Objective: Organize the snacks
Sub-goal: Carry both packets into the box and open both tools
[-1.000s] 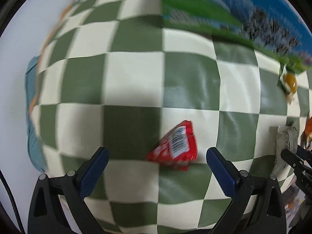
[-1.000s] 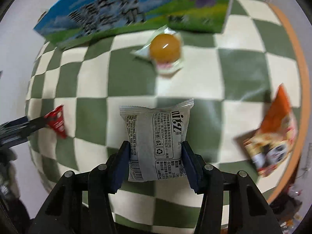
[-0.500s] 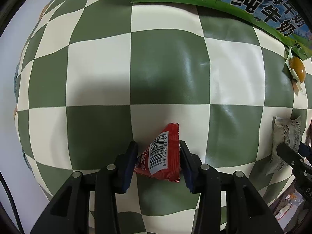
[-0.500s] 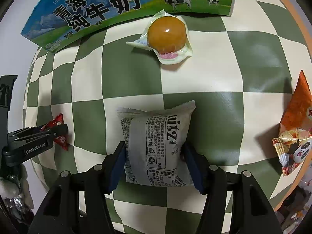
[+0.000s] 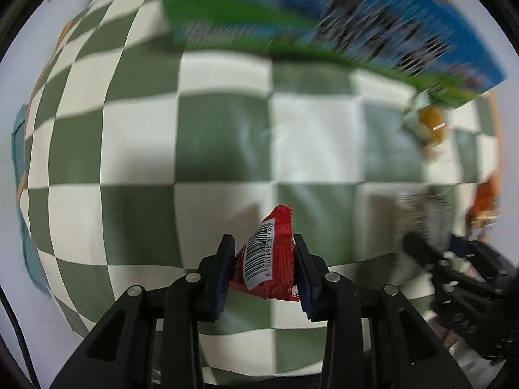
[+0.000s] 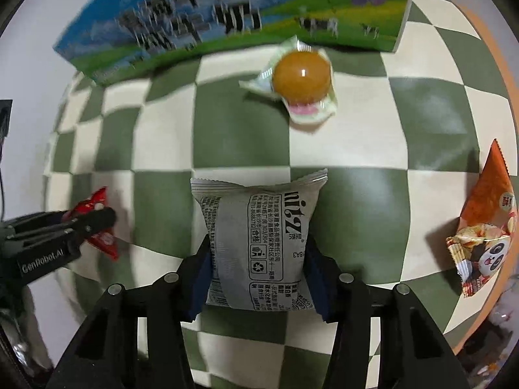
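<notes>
Two snacks are already gripped, one in each gripper, so I judge the task is at its early part: picking is done for these two, and placing them is left. Nearest in the left wrist view, the left gripper [image 5: 263, 269] pinches the small red packet [image 5: 266, 259] between its blue pads; its jaws have just been closing on it, and the packet seems to be lifted a little above the checkered cloth [image 5: 220, 149]. In the right wrist view, the right gripper [image 6: 258, 269] presses on both sides of the grey packet [image 6: 259, 236], and its jaws have also just been closing further on it.

Farther out, three snacks are not yet handled. At about 3 o'clock from the grey packet lies the orange panda bag [image 6: 483, 227], near the edge of the cloth. At about 1 o'clock lies the round yellow snack in a clear wrapper [image 6: 300, 81], just beside the milk carton box [image 6: 227, 13], which stands at 12 o'clock at the far side.

Where the snacks must go I cannot tell; no tray or basket is visible. The left wrist view is blurred, so the print on the box is not readable there. The panda bag is partly cut off at the rim of the view, and whether the grey packet has left the cloth is hard to judge.
</notes>
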